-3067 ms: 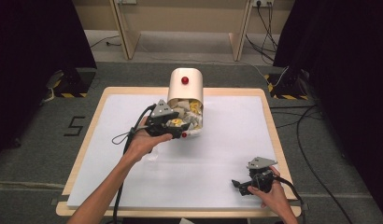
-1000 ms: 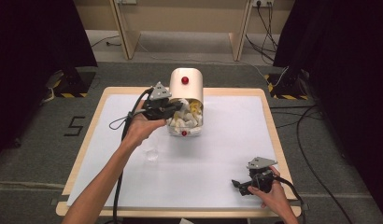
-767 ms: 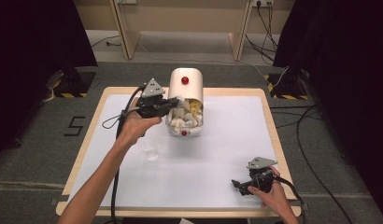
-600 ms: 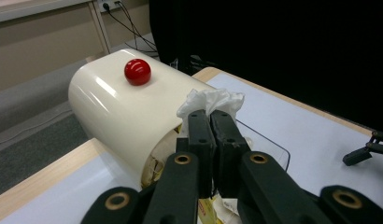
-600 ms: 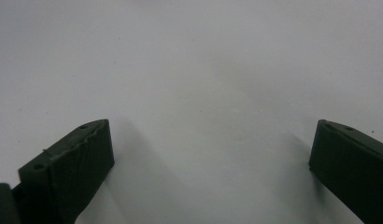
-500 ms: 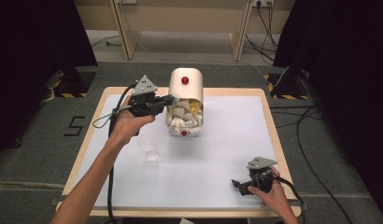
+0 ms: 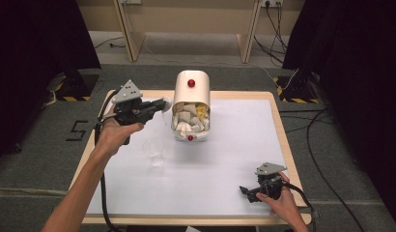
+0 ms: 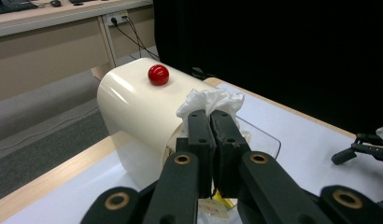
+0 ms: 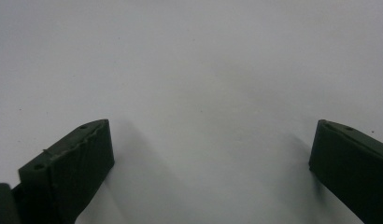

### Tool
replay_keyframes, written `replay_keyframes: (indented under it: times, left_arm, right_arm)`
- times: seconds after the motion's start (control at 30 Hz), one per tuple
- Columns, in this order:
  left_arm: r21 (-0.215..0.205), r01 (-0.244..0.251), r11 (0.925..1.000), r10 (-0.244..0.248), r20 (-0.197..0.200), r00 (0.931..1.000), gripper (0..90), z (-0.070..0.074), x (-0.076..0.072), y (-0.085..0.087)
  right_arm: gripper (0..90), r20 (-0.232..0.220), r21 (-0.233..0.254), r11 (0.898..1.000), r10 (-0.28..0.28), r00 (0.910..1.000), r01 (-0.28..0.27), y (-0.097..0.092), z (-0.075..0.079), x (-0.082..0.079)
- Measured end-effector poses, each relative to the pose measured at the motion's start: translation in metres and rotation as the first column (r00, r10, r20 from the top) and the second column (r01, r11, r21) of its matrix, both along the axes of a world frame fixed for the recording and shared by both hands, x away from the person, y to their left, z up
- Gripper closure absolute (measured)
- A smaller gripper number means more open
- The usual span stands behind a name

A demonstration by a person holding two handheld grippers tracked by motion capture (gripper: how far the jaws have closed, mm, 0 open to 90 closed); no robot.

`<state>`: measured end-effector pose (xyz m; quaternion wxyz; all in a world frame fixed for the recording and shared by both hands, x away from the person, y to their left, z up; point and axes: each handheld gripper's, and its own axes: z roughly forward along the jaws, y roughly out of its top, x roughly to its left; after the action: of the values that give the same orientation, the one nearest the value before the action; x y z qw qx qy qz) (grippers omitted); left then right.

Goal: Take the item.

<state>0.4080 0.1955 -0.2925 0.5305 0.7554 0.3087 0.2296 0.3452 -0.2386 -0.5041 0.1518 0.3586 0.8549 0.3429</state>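
Left gripper [image 7: 160,104] is up at the upper left of the high view, held in the person's left hand [image 7: 114,134], its jaws pressed tight together on a crumpled white tissue [image 8: 210,100]. In the left gripper view that tissue bunches out just past the jaw tips, dead centre of the frame, with the cream bin [image 7: 191,96] lying on its side right behind it, one red knob [image 8: 158,74] on its curved top. From above, the bin sits in the upper middle of the white worktop [image 7: 234,159], its open end facing the bottom of the frame and stuffed with more white wads and a bit of yellow. The gripper tips sit just left of that opening. A clear plastic cup [image 7: 154,152] stands below them, left of centre, apart from the bin. Down at the lower right, the right gripper [image 7: 248,191] rests on the worktop in the person's right hand [image 7: 278,200]; in the right gripper view its jaws stand wide apart with bare white surface between them, holding nothing.
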Motion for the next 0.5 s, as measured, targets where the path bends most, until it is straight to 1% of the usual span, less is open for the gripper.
replay_keyframes:
  times: [0.1,0.27,0.5]
  left_arm:
    - [-0.005,-0.003,1.0000,0.003,0.001,1.0000,86.9,-0.004,-0.005,0.008]
    - [-0.002,-0.004,1.0000,0.003,-0.011,0.9999,86.8,-0.014,-0.013,0.020]
    - [-0.009,-0.013,0.9999,0.012,-0.044,0.9990,86.8,-0.037,-0.019,0.032]
  right_arm:
    - [0.4,0.001,0.000,1.000,0.001,1.0000,-0.001,0.000,0.000,0.000]
    - [0.4,0.000,0.000,1.000,0.001,1.0000,-0.001,0.000,0.000,0.000]
    - [0.4,-0.001,0.000,1.000,-0.001,1.0000,0.001,0.000,0.000,0.000]
